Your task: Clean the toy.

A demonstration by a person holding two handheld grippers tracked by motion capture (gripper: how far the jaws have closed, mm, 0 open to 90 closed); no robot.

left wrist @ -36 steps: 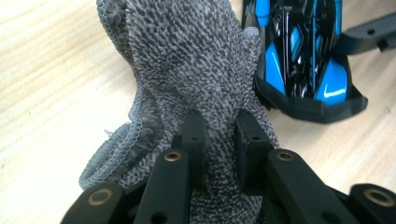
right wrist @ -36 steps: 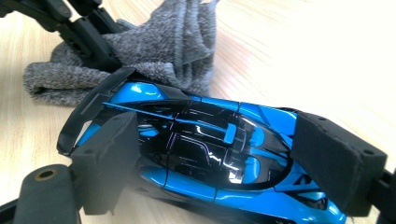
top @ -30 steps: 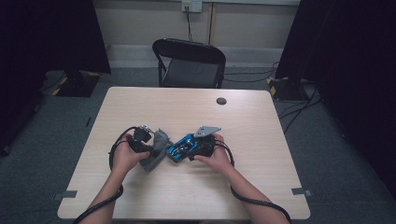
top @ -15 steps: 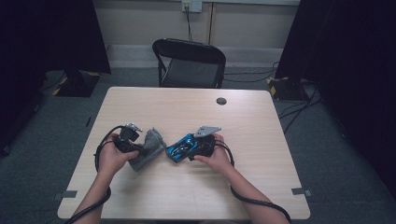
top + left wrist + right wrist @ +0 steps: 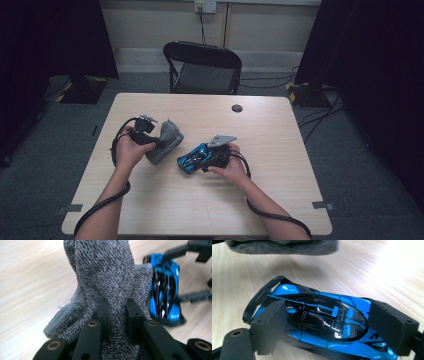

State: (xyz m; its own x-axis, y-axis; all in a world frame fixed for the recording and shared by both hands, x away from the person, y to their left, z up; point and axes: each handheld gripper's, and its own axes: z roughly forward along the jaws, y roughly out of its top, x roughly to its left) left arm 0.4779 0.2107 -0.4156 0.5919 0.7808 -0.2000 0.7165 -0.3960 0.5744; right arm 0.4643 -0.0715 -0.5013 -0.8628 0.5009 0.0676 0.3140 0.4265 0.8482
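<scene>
Left gripper (image 5: pixel 152 142) at centre-left of the high view, held in the left hand (image 5: pixel 129 150), jaws pinched together on a grey knitted cloth (image 5: pixel 165 140). In the left gripper view, cloth (image 5: pixel 110 287) rising from the bottom centre to the top of the frame, bunched between the two black jaws, a looped hem hanging at lower left. Right gripper (image 5: pixel 192 161) just right of centre in the high view, in the right hand (image 5: pixel 229 167), jaws clamped on a blue and black toy car (image 5: pixel 194 158) resting on the pale wooden table (image 5: pixel 280 150). In the right gripper view, car (image 5: pixel 322 320) lying across the middle of the frame, a padded jaw pressed against each side, rear wing at left, cloth (image 5: pixel 284 246) along the top edge. Cloth and car near each other, apart. A black folding chair (image 5: pixel 202 67) at upper centre, beyond the table's far edge.
</scene>
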